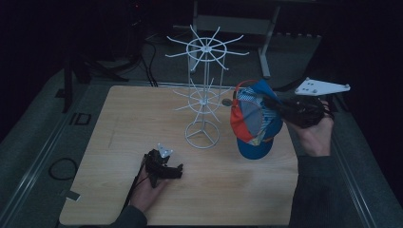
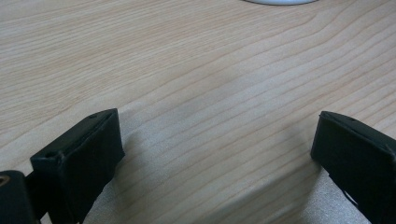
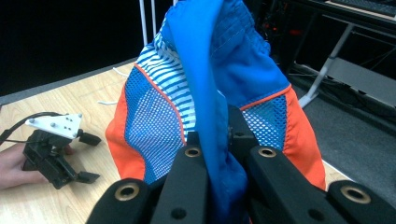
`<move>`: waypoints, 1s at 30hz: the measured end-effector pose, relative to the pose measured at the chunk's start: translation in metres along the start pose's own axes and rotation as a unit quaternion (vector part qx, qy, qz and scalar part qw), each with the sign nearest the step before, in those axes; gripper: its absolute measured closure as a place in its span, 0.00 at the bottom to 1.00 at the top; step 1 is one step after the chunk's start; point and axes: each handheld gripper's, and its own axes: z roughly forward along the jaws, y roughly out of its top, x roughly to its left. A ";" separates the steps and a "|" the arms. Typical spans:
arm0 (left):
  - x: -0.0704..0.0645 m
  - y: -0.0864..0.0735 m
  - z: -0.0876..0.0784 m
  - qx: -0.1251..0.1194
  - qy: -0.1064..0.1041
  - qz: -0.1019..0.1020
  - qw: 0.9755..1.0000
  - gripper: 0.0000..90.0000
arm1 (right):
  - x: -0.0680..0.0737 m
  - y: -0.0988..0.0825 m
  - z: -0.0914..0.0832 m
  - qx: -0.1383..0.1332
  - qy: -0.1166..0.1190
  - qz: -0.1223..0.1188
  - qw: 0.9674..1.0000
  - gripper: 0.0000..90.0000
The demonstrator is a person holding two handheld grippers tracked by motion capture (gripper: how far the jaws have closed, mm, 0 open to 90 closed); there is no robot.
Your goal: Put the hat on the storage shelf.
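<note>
The right gripper (image 3: 212, 140) pinches a fold of the blue and orange cap (image 1: 254, 118), holding it above the table (image 1: 119, 137) just beside the white wire rack (image 1: 203, 90). The left gripper (image 1: 179, 170) rests on the table, jaws spread.

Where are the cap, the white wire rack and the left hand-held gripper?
cap (image 1: 254, 121), high view, striped crown panel
white wire rack (image 1: 202, 133), high view, round base ring
left hand-held gripper (image 1: 179, 170), high view, between its jaw tips

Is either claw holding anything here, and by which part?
The right claw is shut on the blue, orange and striped mesh cap, pinching a fold of its blue fabric. The left claw is open, holding nothing.
</note>
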 end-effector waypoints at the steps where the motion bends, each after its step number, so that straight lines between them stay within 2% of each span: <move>1: 0.000 0.000 0.000 0.000 0.000 0.000 1.000 0.03 | 0.000 0.001 0.000 0.002 0.001 0.000 1.000 0.99; 26: 0.000 0.000 0.000 -0.001 0.000 0.000 1.000 0.03 | -0.004 0.017 -0.008 -0.013 0.001 0.004 1.000 0.99; 30: 0.000 0.000 0.001 -0.001 0.000 0.000 1.000 0.03 | -0.004 0.018 -0.009 -0.022 0.004 0.005 1.000 0.99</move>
